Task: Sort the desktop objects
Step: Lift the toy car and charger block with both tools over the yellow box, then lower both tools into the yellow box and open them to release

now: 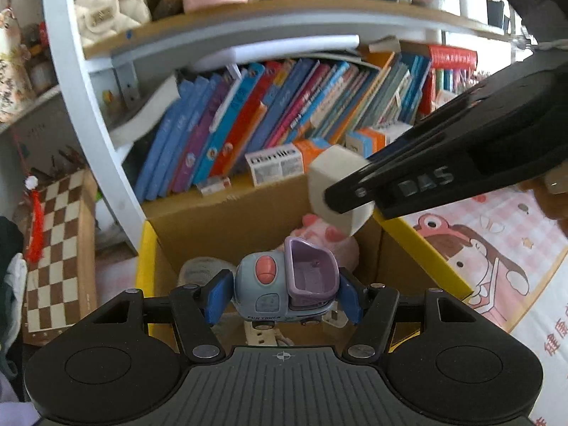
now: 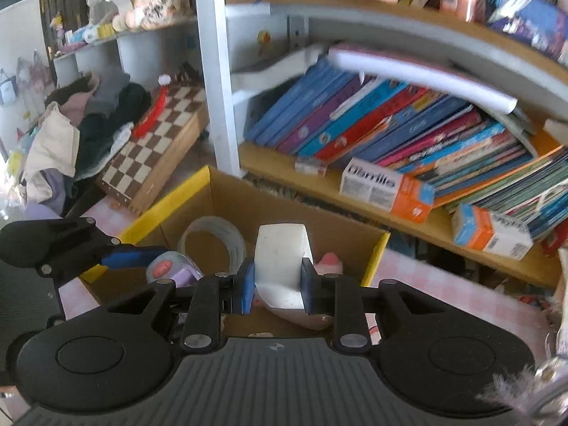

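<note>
My left gripper (image 1: 284, 296) is shut on a blue-grey toy truck (image 1: 269, 284) with a purple bucket and a pink button. It holds the truck above an open cardboard box (image 1: 230, 223) with yellow flaps. Coming in from the right, my right gripper (image 1: 340, 195) is shut on a white block (image 1: 330, 177) over the same box. In the right wrist view the blue pads of the right gripper (image 2: 277, 285) press on both sides of the white block (image 2: 280, 259). The toy truck (image 2: 170, 266) shows at the left beside one blue finger (image 2: 131, 256) of the left gripper.
Inside the box (image 2: 248, 206) lie a tape roll (image 2: 213, 238), a pink plush toy (image 2: 330, 262) and a white power strip (image 1: 262, 333). Behind it is a shelf of leaning books (image 1: 284, 106) with small cartons (image 2: 387, 188). A chessboard (image 1: 60, 248) leans at the left; a pink cartoon cover (image 1: 497, 266) lies at the right.
</note>
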Action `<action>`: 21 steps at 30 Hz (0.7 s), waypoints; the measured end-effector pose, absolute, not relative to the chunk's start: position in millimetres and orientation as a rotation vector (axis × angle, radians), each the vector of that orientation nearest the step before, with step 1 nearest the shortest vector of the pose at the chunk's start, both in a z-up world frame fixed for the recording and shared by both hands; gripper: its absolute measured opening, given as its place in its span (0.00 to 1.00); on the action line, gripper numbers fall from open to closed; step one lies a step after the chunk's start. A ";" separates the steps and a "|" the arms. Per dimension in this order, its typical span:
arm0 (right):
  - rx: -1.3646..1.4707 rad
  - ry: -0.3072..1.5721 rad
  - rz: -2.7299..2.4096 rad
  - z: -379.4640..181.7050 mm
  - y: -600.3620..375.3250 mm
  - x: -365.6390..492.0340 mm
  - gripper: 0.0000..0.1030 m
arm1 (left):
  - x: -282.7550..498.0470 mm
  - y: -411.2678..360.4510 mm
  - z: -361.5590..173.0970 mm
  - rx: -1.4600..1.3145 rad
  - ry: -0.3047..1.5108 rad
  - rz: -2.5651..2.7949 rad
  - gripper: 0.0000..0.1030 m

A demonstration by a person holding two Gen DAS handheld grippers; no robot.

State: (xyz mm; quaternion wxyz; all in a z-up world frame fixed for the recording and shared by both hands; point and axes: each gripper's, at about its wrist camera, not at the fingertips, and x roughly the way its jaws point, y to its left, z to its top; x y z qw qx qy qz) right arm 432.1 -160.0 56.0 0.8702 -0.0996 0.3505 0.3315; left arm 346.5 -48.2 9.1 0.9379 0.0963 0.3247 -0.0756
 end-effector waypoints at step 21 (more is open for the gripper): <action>-0.214 0.925 0.800 4.6 -99.1 482.8 0.23 | 369.6 -53.9 -18.5 0.213 0.757 -0.175 0.62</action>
